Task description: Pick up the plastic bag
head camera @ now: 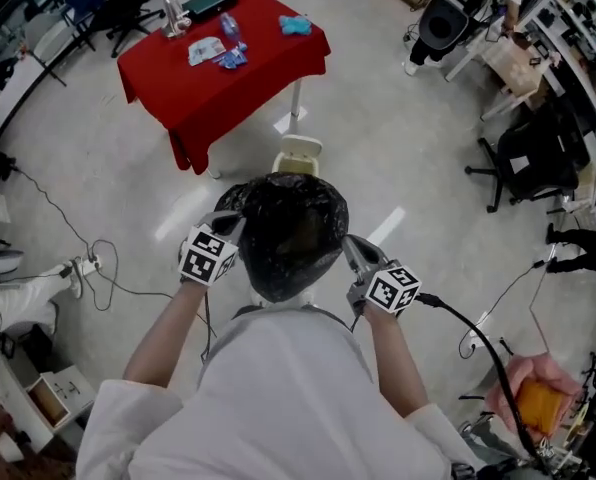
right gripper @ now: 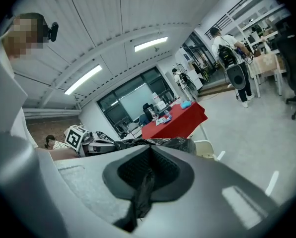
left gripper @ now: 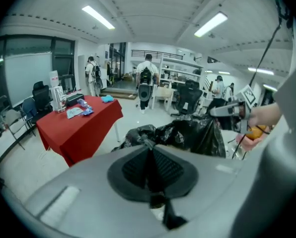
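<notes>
Head view: the bag (head camera: 288,233), black plastic, hangs between the left gripper (head camera: 230,224) and the right gripper (head camera: 352,248), clear of the floor (head camera: 428,168) and near a red counter (head camera: 228,78) carrying small items (head camera: 218,50).

Gripper views only: the left fingers (left gripper: 135,165) are together, clamped on the bag's edge. The right fingers (right gripper: 133,170) are together, pinching a strip of its film.

The bag's contents cannot be made out.

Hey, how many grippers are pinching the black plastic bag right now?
2. The black plastic bag hangs between them: the left gripper is shut on its left edge, and the right gripper is shut on its right edge.
</notes>
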### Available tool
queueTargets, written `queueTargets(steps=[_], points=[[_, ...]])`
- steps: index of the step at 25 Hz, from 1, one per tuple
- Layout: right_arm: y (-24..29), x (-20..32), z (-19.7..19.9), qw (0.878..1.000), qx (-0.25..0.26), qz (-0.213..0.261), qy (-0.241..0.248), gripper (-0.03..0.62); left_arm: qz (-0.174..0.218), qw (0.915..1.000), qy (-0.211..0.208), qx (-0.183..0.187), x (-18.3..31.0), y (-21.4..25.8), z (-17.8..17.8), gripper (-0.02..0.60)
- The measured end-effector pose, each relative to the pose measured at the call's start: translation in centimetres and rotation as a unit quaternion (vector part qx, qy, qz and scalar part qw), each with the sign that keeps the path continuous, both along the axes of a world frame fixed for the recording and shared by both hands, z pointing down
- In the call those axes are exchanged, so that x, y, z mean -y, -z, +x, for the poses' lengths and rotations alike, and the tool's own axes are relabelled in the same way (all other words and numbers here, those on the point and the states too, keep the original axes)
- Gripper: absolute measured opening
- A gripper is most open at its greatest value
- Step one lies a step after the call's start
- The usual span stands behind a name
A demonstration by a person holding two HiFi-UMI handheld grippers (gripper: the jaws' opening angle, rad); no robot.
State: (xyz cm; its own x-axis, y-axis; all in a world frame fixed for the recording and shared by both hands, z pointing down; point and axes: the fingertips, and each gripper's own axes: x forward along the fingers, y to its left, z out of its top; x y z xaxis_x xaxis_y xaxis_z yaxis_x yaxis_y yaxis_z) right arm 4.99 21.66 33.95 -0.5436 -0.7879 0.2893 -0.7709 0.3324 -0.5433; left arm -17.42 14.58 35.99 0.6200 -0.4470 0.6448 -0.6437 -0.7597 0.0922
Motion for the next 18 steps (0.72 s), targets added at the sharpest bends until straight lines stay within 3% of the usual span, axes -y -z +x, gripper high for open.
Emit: queueTargets(steps=[9, 18], points=[[1.1, -1.8, 4.1, 1.000, 0.006, 0.013, -0.009, 0.000, 0.007, 0.9997, 0.022, -0.004, -2.1, 1.3, 2.3, 0.003], [2.3, -1.6, 5.2, 1.000, 0.002, 0.030, 0.000, 0.000, 0.015, 0.9994, 0.032, -0.007, -2.6, 2.0, 3.9, 0.003]])
